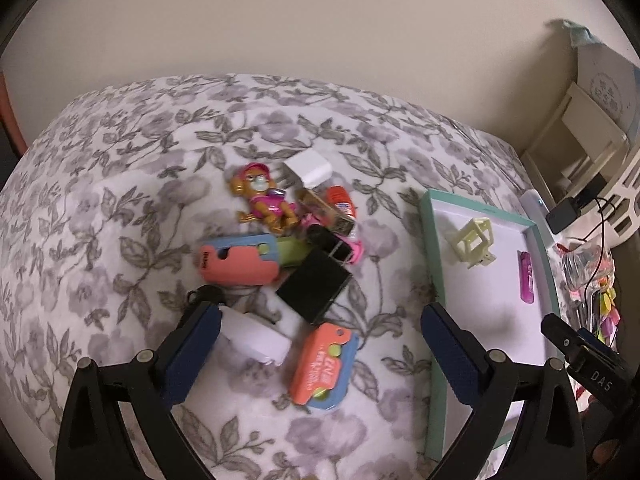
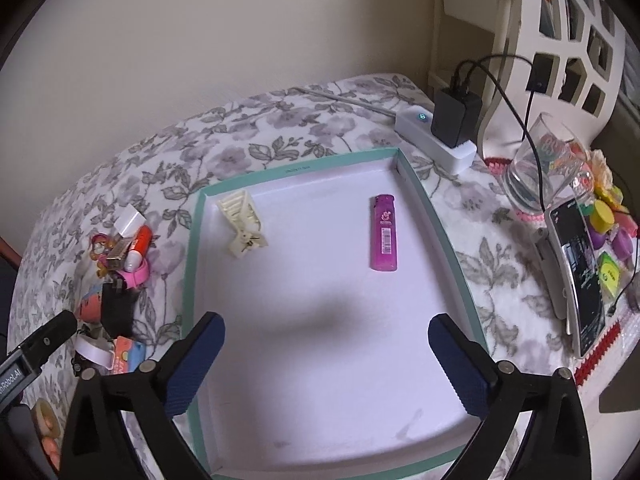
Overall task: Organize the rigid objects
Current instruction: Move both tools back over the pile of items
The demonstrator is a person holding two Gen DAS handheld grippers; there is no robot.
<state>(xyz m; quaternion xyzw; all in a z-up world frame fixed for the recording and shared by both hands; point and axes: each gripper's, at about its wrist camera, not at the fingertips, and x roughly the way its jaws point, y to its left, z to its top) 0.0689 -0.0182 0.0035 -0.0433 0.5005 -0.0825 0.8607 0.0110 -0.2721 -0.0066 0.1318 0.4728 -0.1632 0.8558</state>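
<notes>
A pile of small objects lies on the floral blanket (image 1: pixel 120 160): a toy dog figure (image 1: pixel 262 198), a white plug (image 1: pixel 308 170), an orange tube (image 1: pixel 342 200), a black box (image 1: pixel 314 286), two coral-and-blue cases (image 1: pixel 238 260) (image 1: pixel 322 364), and a white charger (image 1: pixel 256 338). My left gripper (image 1: pixel 320 348) is open above the near cases. A teal-rimmed white tray (image 2: pixel 192 240) holds a cream hair clip (image 2: pixel 242 222) and a purple lighter (image 2: pixel 384 232). My right gripper (image 2: pixel 326 356) is open and empty over the tray's near part.
A white power strip (image 2: pixel 436 136) with a black adapter (image 2: pixel 456 114) and cables lies beyond the tray. A glass (image 2: pixel 540 164), a phone (image 2: pixel 578 276) and colourful small items sit at the right. A white shelf (image 2: pixel 560 20) stands by the wall.
</notes>
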